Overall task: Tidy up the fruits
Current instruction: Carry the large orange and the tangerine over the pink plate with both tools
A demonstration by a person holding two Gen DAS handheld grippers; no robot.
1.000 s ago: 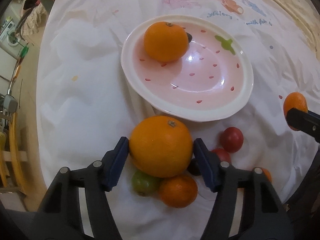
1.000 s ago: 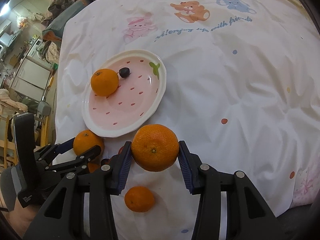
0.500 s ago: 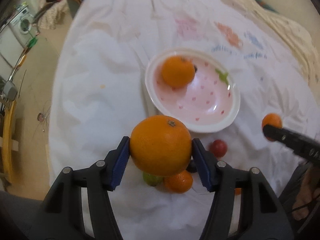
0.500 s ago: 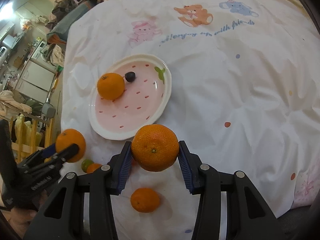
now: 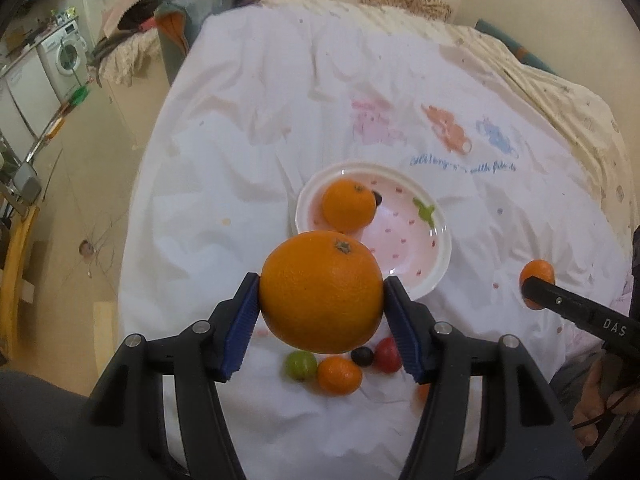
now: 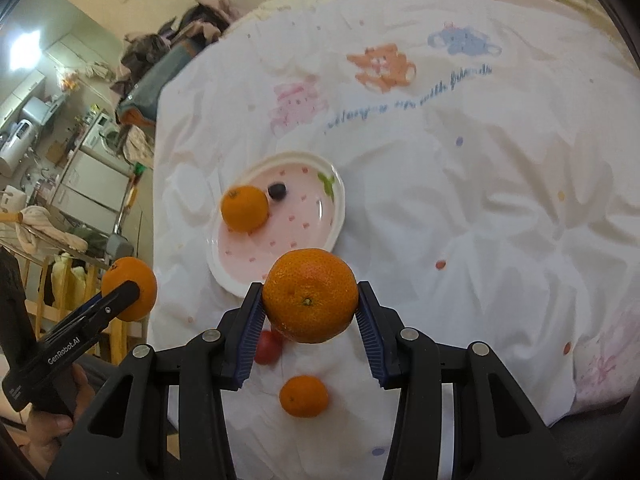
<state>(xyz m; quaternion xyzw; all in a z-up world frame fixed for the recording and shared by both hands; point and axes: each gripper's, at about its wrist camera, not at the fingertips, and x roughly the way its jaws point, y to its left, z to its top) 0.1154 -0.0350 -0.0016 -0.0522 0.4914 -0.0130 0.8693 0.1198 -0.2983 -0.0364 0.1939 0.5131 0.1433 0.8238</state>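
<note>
Between the blue ribbed pads of the left tool (image 5: 322,312) sits a large round orange (image 5: 322,294), gripped on both sides and held clear above the bed, its stem scar facing up. Beyond it, on the white bedsheet printed with pastel bears and blue lettering (image 5: 280,120), lies a shallow pink ceramic plate with red flecks and a cream rim (image 5: 424,240), carrying a smaller orange (image 5: 349,205) with a small dark grape (image 5: 377,199) just beside it. Below the held fruit, loose on the sheet, lie a green round fruit (image 5: 300,365), a small mandarin (image 5: 339,375), a dark grape (image 5: 362,356) and a red round fruit (image 5: 387,355), bunched close together. At the right edge of that view the right tool's black finger crosses in front of the orange fruit it carries. From the right wrist view, the right tool (image 6: 310,318) is clamped on a dimpled orange mandarin (image 6: 311,295), pads pressed to both flanks, lifted over the sheet near the plate's closest rim. Under it rest another small mandarin (image 6: 303,395) and a red fruit partly hidden behind the left pad. To the left, a hand (image 6: 52,424) holds the other tool's black handle, and beyond the bed edge stand a wooden rack and cluttered kitchen furniture.
</note>
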